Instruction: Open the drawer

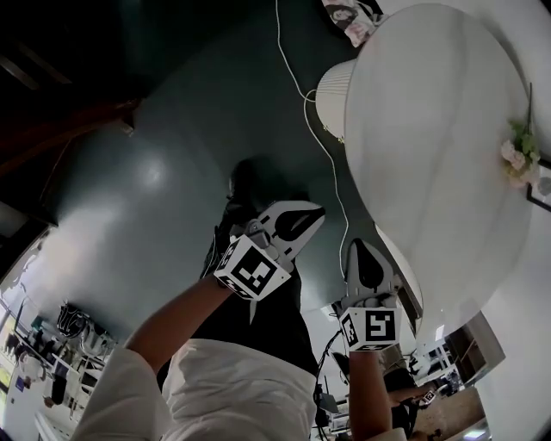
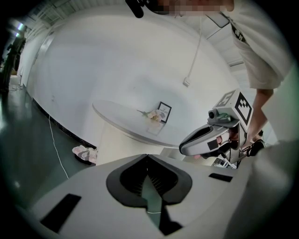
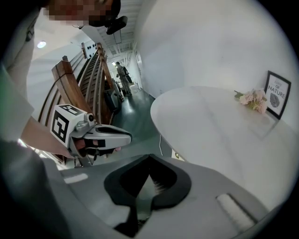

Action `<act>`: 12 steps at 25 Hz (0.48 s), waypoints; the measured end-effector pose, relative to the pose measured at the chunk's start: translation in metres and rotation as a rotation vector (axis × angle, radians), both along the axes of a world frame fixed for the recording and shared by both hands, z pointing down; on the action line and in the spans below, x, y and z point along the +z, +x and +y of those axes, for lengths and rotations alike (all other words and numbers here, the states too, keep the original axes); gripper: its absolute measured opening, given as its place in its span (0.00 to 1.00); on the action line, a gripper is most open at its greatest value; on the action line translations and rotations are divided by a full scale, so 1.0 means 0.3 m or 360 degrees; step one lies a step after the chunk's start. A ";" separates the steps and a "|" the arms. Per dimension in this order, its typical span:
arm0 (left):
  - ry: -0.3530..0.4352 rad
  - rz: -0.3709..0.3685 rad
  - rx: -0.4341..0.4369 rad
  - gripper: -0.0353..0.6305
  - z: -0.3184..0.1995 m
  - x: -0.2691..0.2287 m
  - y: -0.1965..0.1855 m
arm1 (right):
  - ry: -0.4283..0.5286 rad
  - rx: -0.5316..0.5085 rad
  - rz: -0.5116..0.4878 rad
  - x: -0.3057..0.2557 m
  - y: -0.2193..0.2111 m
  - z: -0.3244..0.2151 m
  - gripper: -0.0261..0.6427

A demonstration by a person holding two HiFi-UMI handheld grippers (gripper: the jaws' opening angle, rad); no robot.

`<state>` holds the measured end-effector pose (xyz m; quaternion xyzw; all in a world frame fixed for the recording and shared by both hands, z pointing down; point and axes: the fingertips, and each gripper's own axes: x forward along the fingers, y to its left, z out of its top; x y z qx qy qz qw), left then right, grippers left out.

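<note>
Low at the left of the head view, a white sleeve point(image 1: 215, 392) and a bare forearm lead up to the left gripper point(image 1: 306, 220). It sits just left of centre, over the dark green floor point(image 1: 155, 172). In the left gripper view its 2 jaws are pressed together tip to tip, with nothing between them.

A thin white cable point(image 1: 323, 146) runs down from the top centre of the head view, across the floor, and passes between the 2 grippers.

Just right of the cable, at lower centre, is the right gripper point(image 1: 360, 254), its tips pointing up the frame toward the near edge of the white table point(image 1: 430, 129). The right gripper view shows its jaws also meeting at the tips and holding nothing.

The table fills the upper right of the head view. A pale ribbed pedestal point(image 1: 336, 95) shows at its left edge, and a pair of pink slippers point(image 1: 353, 21) lies on the floor at the top. At the far right, pale flowers point(image 1: 519, 159) lie on the tabletop, with a small framed picture point(image 1: 541, 194) just beside them.

No view lets me tell where on the table the drawer sits.

At the left of the right gripper view, wooden rails point(image 3: 88, 79) slant upward, and a distant person point(image 3: 122, 74) stands beyond them.
</note>
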<state>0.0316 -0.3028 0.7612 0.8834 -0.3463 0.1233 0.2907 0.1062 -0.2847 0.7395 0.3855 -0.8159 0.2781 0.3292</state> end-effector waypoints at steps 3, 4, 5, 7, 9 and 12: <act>0.0002 0.0006 0.0011 0.06 -0.019 0.070 0.009 | 0.0013 -0.0013 0.0002 0.056 -0.012 -0.005 0.06; 0.0008 0.0008 0.0016 0.06 -0.024 0.092 0.012 | 0.0019 -0.0008 0.0004 0.078 -0.015 -0.007 0.06; 0.0015 0.0013 0.0022 0.06 -0.027 0.112 0.016 | 0.0023 -0.0001 0.0006 0.100 -0.019 -0.006 0.06; 0.0027 0.0022 0.0026 0.06 -0.032 0.151 0.024 | 0.0027 0.0001 0.0009 0.140 -0.027 -0.003 0.06; 0.0033 0.0031 0.0022 0.06 -0.037 0.187 0.035 | 0.0027 0.0008 0.0010 0.169 -0.029 0.004 0.06; 0.0038 0.0047 0.0019 0.06 -0.041 0.236 0.057 | 0.0024 0.0038 0.0021 0.200 -0.016 0.017 0.06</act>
